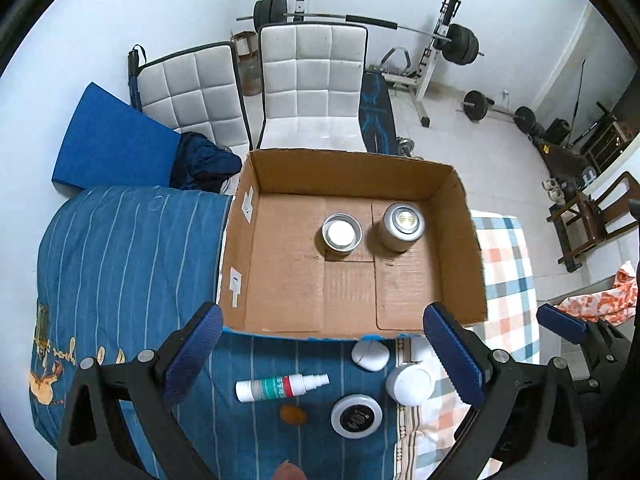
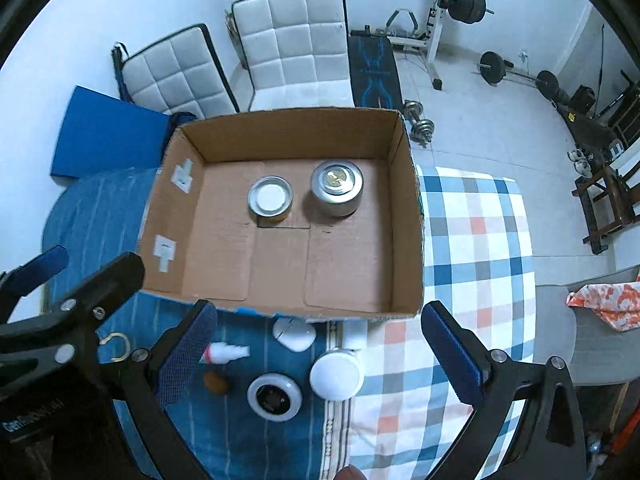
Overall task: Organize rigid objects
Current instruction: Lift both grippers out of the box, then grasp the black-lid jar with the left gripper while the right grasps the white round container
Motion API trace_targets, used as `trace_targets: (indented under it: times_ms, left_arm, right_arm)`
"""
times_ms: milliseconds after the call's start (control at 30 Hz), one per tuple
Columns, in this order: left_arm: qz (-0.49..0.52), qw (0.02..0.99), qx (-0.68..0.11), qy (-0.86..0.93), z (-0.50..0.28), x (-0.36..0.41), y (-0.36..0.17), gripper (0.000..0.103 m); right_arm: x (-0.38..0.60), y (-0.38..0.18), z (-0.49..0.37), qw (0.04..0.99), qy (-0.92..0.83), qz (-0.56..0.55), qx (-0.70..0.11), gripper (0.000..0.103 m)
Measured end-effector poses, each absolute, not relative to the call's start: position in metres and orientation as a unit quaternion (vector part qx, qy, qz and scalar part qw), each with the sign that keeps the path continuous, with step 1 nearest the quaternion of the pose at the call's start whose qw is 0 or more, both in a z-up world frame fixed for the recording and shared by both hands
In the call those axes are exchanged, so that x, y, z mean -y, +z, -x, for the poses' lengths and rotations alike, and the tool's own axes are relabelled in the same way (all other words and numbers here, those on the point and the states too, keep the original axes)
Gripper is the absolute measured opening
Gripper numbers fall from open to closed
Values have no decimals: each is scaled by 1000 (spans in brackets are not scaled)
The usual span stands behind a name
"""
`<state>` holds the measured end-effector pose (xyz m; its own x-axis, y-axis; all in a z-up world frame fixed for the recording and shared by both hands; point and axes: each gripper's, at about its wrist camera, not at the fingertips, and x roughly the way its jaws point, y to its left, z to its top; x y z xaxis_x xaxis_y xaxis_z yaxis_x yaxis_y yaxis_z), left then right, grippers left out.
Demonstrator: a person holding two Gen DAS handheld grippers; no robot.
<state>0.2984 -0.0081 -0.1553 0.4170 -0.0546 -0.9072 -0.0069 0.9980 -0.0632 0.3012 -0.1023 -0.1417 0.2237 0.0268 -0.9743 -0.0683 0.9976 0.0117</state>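
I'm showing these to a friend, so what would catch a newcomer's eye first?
Probably the open cardboard box in the middle of the bed, with two metal tins standing side by side inside it. Next, the small items in front of it: a spray bottle, a white jar and a round black-topped tin, between the open left claw.

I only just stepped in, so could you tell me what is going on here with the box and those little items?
A person holds two grippers, both open and empty, above a bed. Two metal tins already stand in the cardboard box. In front of it a spray bottle, white jar, white pebble-shaped case, round black-lidded container and small brown item lie unpacked. The left gripper and right gripper hover over them.
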Motion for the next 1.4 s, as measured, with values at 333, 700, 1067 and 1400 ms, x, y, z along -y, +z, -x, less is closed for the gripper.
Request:
trace_targets:
  times_ms: [333,700,1067,1400]
  left_arm:
    - [9,803,-596,9,-263,-15,-216,103]
    - [-79,719,-690,-6,-253,-9,-351,102]
    - [-46,687,-725,-31,-237,30,-385,102]
    - [-33,667,-741,-65,-235,85,-393,102]
  right_arm:
    - [113,-169,-254,747,39,16,-663,103]
    - [137,-307,-237,663,5,22,-749,103]
    - [139,-355,-237,645,14,-17,-764,72]
    - [187,-348,-199,608,-25,-4,-793,71]
